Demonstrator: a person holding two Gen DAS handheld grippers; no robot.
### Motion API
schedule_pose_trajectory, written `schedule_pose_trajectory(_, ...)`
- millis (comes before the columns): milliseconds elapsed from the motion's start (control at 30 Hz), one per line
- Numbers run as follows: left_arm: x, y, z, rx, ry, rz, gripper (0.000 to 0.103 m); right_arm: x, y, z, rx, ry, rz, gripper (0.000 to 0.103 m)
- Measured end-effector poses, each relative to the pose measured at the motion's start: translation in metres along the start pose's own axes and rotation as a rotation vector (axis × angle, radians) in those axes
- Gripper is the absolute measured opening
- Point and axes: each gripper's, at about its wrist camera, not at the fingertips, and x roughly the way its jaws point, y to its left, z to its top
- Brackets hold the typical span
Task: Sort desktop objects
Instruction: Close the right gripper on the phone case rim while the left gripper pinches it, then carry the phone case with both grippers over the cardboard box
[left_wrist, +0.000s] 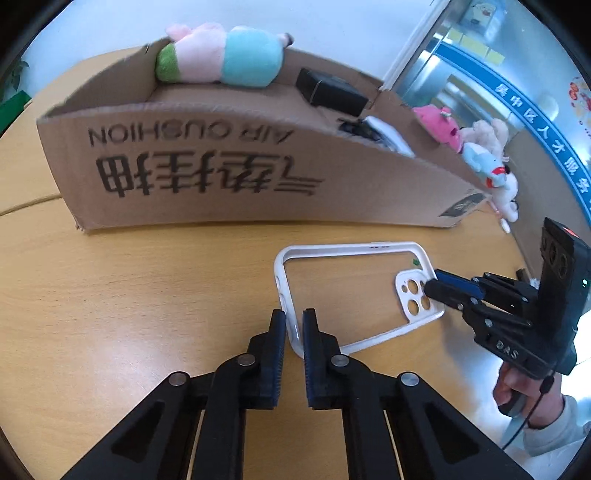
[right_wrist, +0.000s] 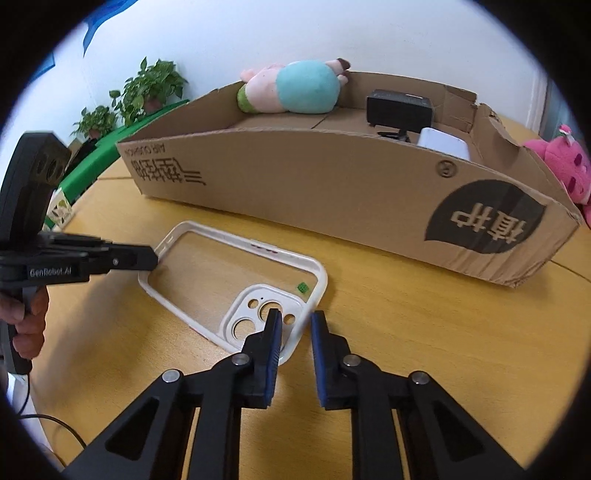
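White-rimmed clear plastic phone case (left_wrist: 354, 295), flat on the tabletop (left_wrist: 147, 295) before the open brown cardboard box (left_wrist: 221, 177), is pinched at opposite ends by left claw (left_wrist: 294, 325) and right claw (right_wrist: 297, 325); lifting into it is judged next.

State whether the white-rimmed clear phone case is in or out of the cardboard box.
Out: the white-rimmed clear phone case lies on the wooden table before the cardboard box.
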Motion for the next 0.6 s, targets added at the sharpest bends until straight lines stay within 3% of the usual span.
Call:
schedule_pose_trajectory(167, -0.043, -0.026, 0.022, 0.039, -0.142, -0.034, 0.006, -0.051, -0.006, 0.024, 0.043, -0.17, -0.023, 0.014)
schedule_pose_trajectory(367, -0.103, -0.044, 0.075, 0.1, -0.389, -0.042, 0.006, -0.099, 0.001, 0.083, -0.053, -0.339, -0.075, 0.014)
schedule_pose_trajectory(600, -0.122, -0.026, 0.135, 0.094, -0.477, 0.022, 0.006, -0.094, 0.002, 0.165, -0.113, -0.408, -0.063, 0.014)
